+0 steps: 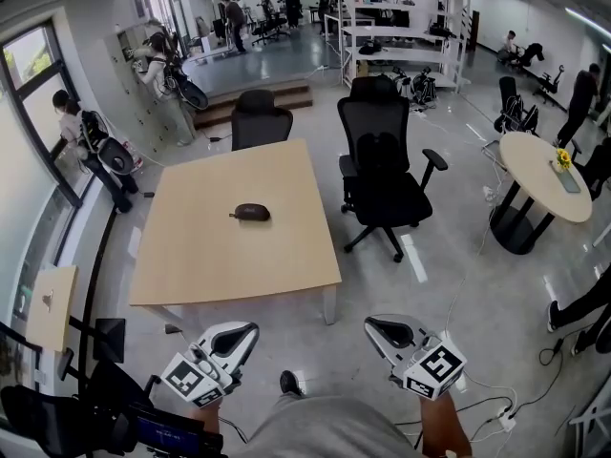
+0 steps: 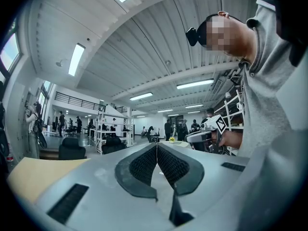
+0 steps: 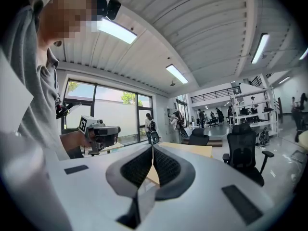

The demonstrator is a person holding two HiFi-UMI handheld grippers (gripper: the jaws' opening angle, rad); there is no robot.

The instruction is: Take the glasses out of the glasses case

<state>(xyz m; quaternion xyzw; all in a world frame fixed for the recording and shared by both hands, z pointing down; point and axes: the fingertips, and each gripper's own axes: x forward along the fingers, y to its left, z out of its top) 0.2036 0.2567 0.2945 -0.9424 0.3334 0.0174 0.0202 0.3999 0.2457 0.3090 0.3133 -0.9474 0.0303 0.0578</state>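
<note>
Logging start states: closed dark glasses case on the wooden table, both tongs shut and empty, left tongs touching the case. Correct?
No. The head view shows the left tongs held short of the wooden table, well apart from the glasses case. The rest stands: case closed on the table, left tongs and right tongs shut and empty.

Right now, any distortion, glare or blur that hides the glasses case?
Head view: fisheye bows the table, but the glasses case is sharp and evenly lit. Left gripper view: dark vignette, ceiling lights blown out. Right gripper view: same vignette, bright windows; neither shows the case.
</note>
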